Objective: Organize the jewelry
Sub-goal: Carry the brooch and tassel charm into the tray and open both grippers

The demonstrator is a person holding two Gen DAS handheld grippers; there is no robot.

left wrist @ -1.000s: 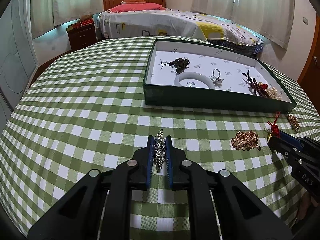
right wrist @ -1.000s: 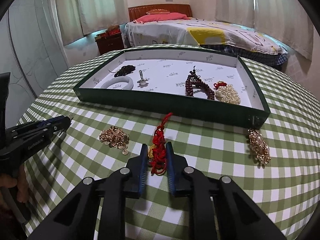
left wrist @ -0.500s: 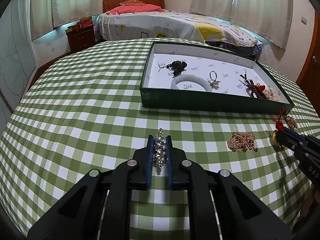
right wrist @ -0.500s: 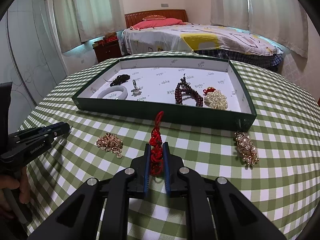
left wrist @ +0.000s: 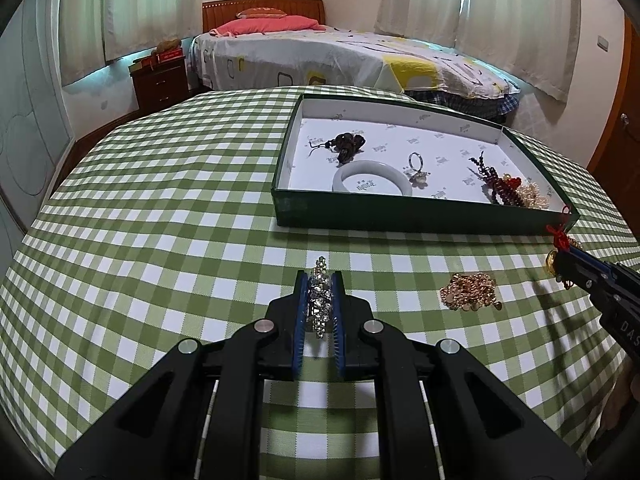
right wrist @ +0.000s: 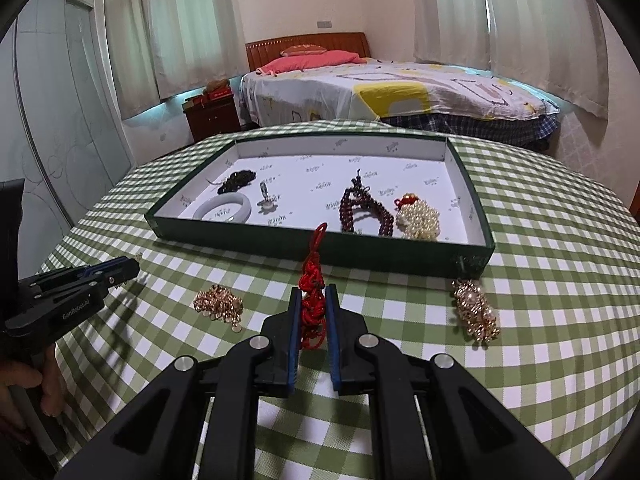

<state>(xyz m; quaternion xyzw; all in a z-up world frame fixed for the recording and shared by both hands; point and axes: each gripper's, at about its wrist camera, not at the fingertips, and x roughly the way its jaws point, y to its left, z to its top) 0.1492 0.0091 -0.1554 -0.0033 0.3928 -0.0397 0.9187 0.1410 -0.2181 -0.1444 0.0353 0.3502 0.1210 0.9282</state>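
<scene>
Now both grippers are carrying something. The left gripper [left wrist: 319, 300] is pinching a rhinestone piece [left wrist: 320, 296] between narrow jaws, the piece running lengthwise along the fingers and poking out past the tips. The right gripper [right wrist: 313, 312] is clamping a red knotted charm [right wrist: 313, 292] the same way, its cord loop pointing straight ahead at the green tray [right wrist: 400, 254].

The tray is the target, and it is lying dead ahead of the right gripper, its near wall just beyond the charm's tip. From the left gripper it is sitting ahead and off to the right, well apart. So the right hand looks nearer and, I'd judge, only needs to clear that wall.

A gold chain pile [right wrist: 218, 306] and a gold beaded piece [right wrist: 476, 312] are waiting on the checked cloth [left wrist: 160, 240], outside the tray.
</scene>
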